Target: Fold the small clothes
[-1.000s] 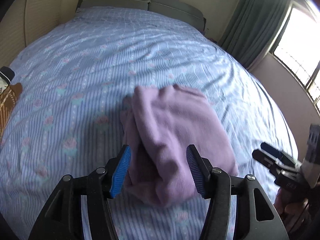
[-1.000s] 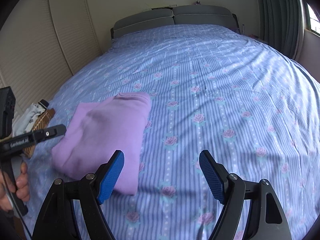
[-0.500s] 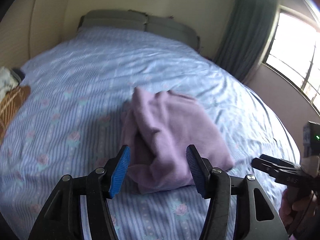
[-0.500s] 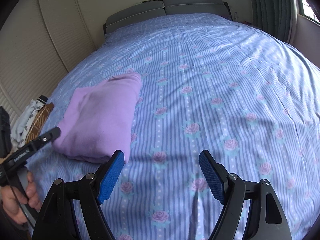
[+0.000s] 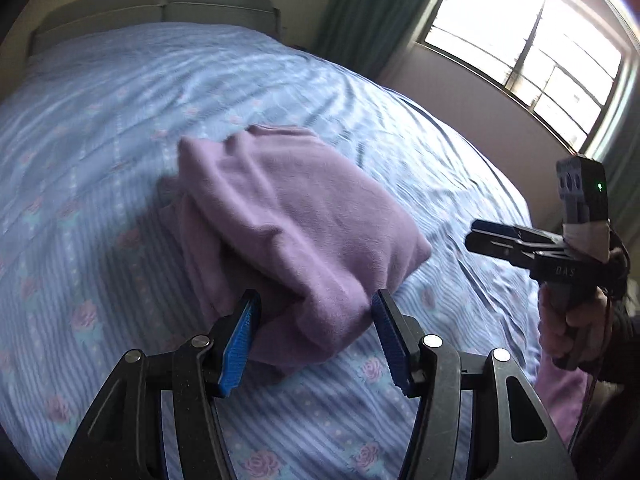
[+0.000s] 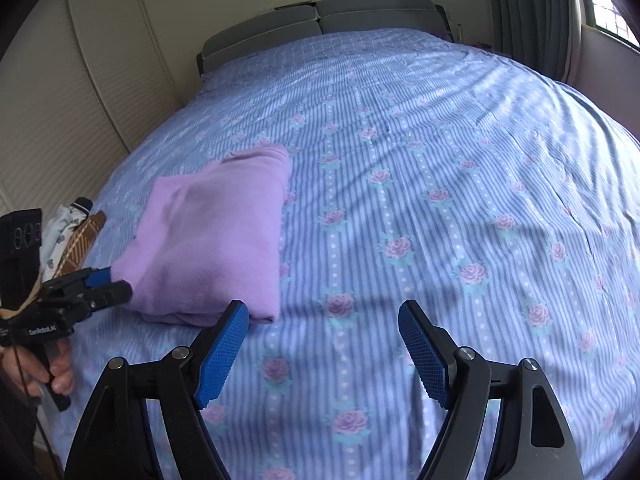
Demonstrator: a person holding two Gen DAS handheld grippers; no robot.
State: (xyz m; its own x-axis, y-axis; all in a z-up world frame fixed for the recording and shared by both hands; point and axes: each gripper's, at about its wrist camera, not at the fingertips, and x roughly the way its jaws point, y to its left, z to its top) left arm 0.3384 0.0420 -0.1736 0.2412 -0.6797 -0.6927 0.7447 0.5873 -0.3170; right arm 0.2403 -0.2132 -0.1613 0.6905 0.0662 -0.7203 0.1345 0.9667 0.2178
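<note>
A folded lilac garment (image 5: 288,224) lies on the blue flowered bedsheet (image 5: 92,128); it also shows in the right wrist view (image 6: 212,236) at the left. My left gripper (image 5: 316,332) is open, its blue pads on either side of the garment's near end, just in front of it. My right gripper (image 6: 324,348) is open and empty above bare sheet (image 6: 440,184), to the right of the garment. Each gripper shows in the other's view: the right one (image 5: 516,244) at the right, the left one (image 6: 92,292) at the left by the garment's near corner.
The grey headboard (image 6: 320,24) is at the far end of the bed. Other clothes (image 6: 76,232) lie at the bed's left edge by a cream wardrobe wall (image 6: 80,92). A window (image 5: 532,40) and green curtains (image 6: 528,12) are on the right.
The left gripper's view has swung to the right toward the window and pulled back slightly from the garment. The right gripper has backed off a little. The garment lies still.
</note>
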